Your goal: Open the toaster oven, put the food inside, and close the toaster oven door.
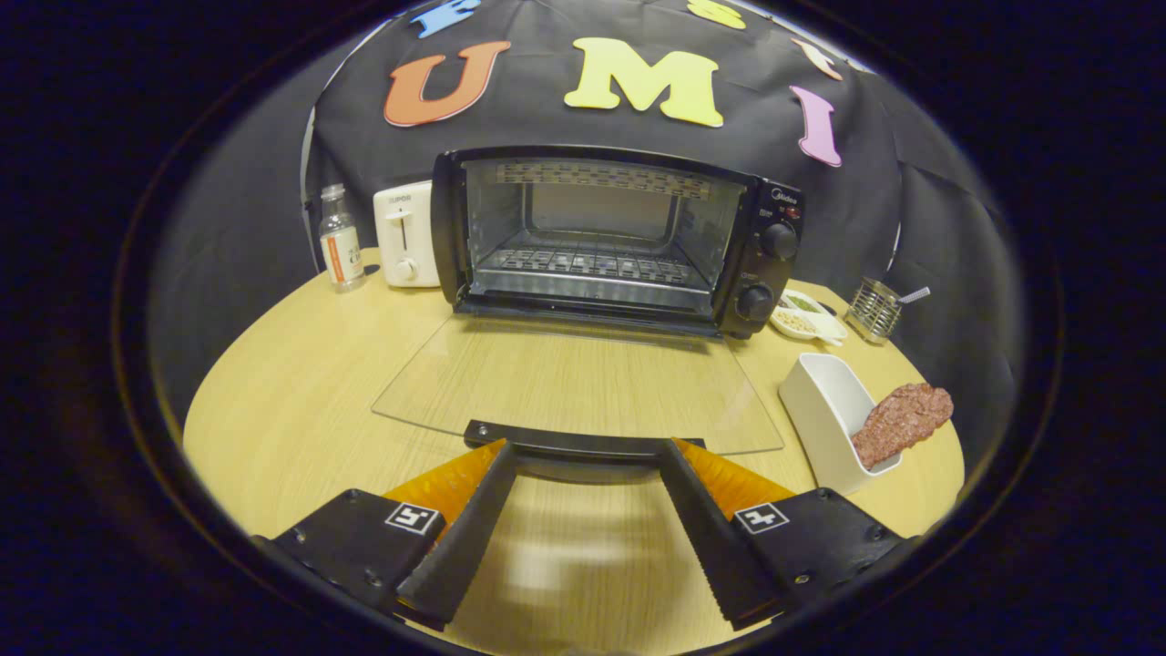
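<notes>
The hand-held gripper (583, 456) was held wide open and empty, just behind the handle (583, 440) of the lowered toaster oven door (574, 383). The food (902, 422) was found ahead to the right, propped in a white container (824, 401), its long axis slanting up and rightward.

Toaster oven (606, 239) mouth open wide, wire rack (592, 264) bare, room to pass in. Glass door (574, 387) lies flat ahead, its handle (583, 440) right at the spread fingertips of the gripper (588, 451) (nothing between them). White holder (833, 415) with meat patty (902, 421) crowds the right side.
</notes>
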### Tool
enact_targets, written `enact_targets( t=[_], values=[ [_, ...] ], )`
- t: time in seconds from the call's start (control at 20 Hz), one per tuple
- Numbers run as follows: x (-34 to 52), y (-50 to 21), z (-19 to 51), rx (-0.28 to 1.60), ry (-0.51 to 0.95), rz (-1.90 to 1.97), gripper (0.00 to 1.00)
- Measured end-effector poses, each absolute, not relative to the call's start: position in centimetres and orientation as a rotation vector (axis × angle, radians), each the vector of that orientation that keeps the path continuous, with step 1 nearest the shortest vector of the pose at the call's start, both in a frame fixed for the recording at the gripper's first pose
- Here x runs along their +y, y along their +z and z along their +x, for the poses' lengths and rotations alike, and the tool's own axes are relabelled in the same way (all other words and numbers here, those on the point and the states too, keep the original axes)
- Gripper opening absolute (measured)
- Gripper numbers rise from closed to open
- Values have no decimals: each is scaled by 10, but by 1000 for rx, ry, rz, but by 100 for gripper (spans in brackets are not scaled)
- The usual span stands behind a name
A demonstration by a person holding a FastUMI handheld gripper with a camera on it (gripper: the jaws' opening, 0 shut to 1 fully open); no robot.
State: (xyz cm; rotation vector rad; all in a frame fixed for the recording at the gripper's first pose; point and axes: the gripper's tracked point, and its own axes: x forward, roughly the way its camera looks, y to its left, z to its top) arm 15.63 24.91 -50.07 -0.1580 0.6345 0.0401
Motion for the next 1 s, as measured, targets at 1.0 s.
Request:
enact_targets(
  t=[1.0],
  values=[
    [1, -366, 210, 558, 100, -267, 100]
  ],
)
